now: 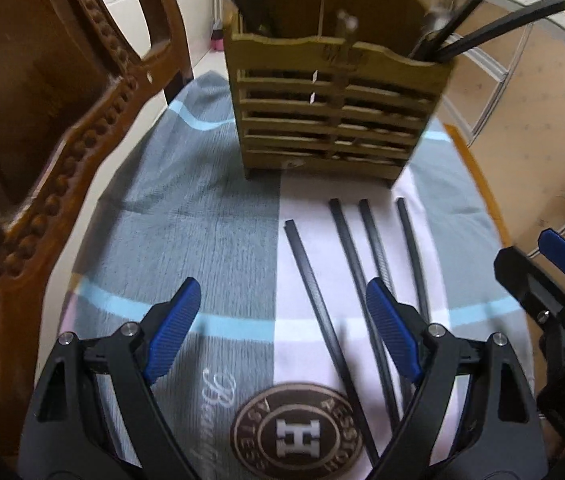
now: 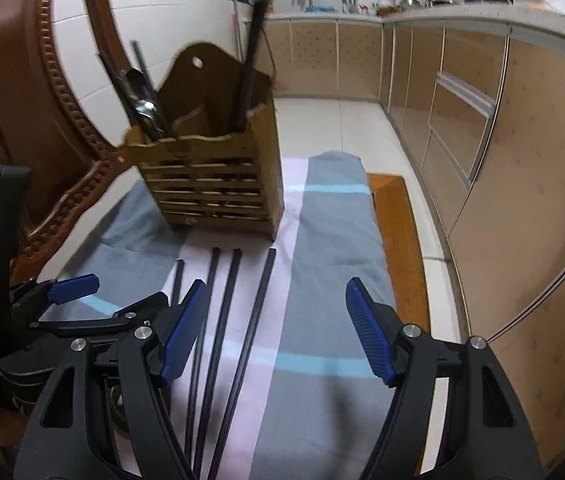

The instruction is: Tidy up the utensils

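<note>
Left wrist: four black chopsticks (image 1: 314,300) lie loosely parallel.

We lose the chopsticks' (image 1: 322,312) near ends behind the left gripper (image 1: 282,332). Holder (image 1: 334,120) is motion-blurred, its top cut off; contents unreadable. Far countertop items (image 2: 382,0) are too small to identify.

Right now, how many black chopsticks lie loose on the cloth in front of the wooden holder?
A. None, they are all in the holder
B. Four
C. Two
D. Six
B: four chopsticks lie side by side on the cloth in front of the holder, seen in both views; others stand inside it.
</note>
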Demonstrator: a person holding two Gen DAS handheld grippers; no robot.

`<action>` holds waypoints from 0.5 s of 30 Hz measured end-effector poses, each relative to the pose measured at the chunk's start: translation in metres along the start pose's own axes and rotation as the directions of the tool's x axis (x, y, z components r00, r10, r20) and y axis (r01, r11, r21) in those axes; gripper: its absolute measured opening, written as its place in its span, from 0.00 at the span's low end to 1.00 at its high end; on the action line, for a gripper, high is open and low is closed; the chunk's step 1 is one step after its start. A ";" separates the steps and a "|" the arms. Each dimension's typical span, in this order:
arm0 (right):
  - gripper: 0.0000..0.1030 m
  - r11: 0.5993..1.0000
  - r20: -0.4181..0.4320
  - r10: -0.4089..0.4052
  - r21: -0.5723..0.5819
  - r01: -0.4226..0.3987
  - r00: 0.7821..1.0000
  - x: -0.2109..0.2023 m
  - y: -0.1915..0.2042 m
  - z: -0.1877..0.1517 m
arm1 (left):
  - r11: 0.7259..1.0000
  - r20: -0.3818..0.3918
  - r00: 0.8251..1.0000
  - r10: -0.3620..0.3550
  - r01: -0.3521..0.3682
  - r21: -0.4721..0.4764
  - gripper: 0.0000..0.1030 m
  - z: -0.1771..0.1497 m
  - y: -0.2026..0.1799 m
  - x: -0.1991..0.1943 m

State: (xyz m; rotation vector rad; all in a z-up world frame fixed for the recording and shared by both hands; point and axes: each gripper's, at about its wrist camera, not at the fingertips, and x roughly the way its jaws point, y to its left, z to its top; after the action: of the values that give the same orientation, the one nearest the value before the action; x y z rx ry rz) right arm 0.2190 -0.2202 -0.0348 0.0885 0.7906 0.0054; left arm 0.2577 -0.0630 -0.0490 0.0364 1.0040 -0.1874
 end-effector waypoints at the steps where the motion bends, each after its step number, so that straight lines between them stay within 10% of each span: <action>1: 0.68 1.000 -0.012 0.003 0.012 -0.003 1.000 0.007 -0.002 0.002 | 1.000 -0.011 1.000 0.000 0.000 -0.007 0.79 0.004 0.001 0.007; 15: 0.39 0.997 -0.155 -0.065 -0.046 0.058 0.986 0.100 0.008 0.019 | 0.999 -0.095 0.995 0.032 -0.032 0.002 0.60 0.027 0.006 0.061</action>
State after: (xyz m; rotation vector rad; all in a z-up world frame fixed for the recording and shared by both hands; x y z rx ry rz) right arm 0.3030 -0.2097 -0.0913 0.0249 0.9491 -0.0303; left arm 0.3128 -0.0690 -0.0859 0.0623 1.0975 -0.1575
